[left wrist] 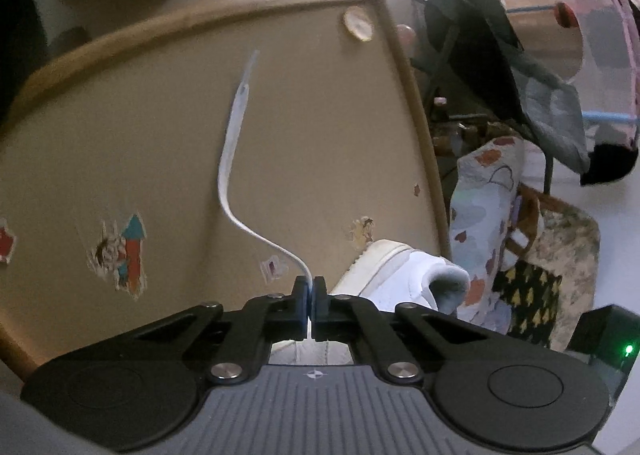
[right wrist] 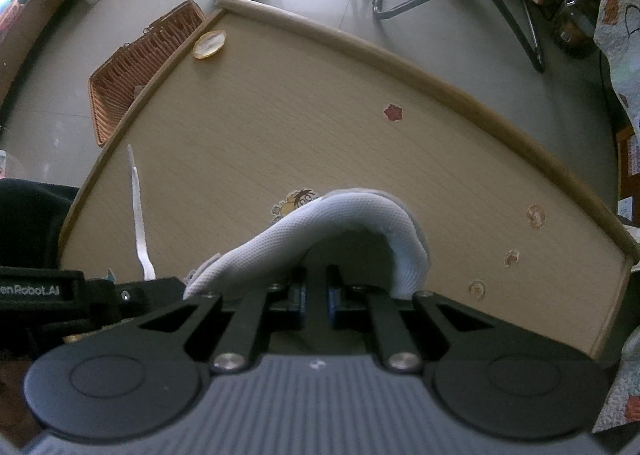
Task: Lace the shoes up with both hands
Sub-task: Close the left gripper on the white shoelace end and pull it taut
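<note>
Over the near table (left wrist: 168,159), a white lace (left wrist: 230,159) is being pinched by the left gripper (left wrist: 311,295). Inside the white shoe (right wrist: 340,223), the right gripper (right wrist: 316,291) is being kept narrow, its grasp impossible to tell.

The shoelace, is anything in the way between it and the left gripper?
No. The left gripper is already shut on the white shoelace, so nothing sits between them. The free end trails over the bare table, and the white shoe lies just beside the gripper.
</note>
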`<state>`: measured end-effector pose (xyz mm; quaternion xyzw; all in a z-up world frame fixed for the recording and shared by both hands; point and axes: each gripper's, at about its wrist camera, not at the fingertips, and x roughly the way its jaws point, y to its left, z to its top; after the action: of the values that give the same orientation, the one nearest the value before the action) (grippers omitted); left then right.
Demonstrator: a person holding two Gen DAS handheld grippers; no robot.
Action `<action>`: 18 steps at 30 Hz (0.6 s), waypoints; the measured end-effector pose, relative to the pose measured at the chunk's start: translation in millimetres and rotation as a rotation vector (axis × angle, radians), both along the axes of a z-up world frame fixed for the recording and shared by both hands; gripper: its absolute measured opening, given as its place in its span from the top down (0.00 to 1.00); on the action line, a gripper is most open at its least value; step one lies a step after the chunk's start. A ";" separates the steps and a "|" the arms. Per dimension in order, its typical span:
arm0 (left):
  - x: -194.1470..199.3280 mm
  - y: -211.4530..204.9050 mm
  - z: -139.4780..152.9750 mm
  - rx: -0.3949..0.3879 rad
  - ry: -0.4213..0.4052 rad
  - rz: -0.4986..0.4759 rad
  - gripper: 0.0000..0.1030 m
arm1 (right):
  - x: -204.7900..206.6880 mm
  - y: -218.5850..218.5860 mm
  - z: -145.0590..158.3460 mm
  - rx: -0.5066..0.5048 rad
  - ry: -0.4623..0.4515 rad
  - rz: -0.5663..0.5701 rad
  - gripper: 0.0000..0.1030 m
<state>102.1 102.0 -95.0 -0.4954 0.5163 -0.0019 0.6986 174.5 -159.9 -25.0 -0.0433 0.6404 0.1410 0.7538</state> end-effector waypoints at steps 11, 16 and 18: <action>-4.0 -13.1 9.3 0.143 -0.064 -0.078 0.99 | -1.5 4.0 -2.1 -0.015 -0.002 0.002 0.90; -3.6 -13.3 15.0 0.222 -0.086 -0.096 0.99 | -1.7 4.1 -2.0 -0.014 -0.001 0.002 0.90; -1.5 -9.8 15.5 0.227 -0.092 -0.099 0.99 | -2.0 4.7 -1.9 -0.017 -0.001 0.002 0.90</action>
<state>100.6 92.3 -79.5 -0.3862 0.5043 -0.0007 0.7723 172.5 -155.2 -26.9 -0.0504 0.6412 0.1361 0.7536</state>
